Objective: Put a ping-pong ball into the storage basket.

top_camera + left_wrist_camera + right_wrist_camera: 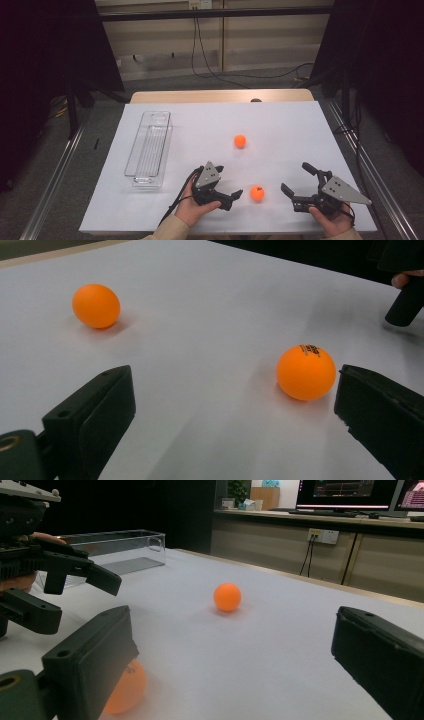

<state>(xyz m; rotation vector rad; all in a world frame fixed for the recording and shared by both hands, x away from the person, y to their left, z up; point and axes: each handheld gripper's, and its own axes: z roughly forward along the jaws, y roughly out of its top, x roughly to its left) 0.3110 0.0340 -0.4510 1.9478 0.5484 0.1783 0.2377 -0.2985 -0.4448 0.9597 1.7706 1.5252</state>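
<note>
High view: we hold the left claw point(231, 194) and right claw point(300, 181) spread at lower centre, flanking the near orange ball point(257, 192) on the white surface point(280, 125), poised to grasp.

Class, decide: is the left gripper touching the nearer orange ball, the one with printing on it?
Apart. In the left gripper view, the printed orange ball sits on the white table with a sliver of surface between it and the jaw beside it; the left gripper stands open.
</note>
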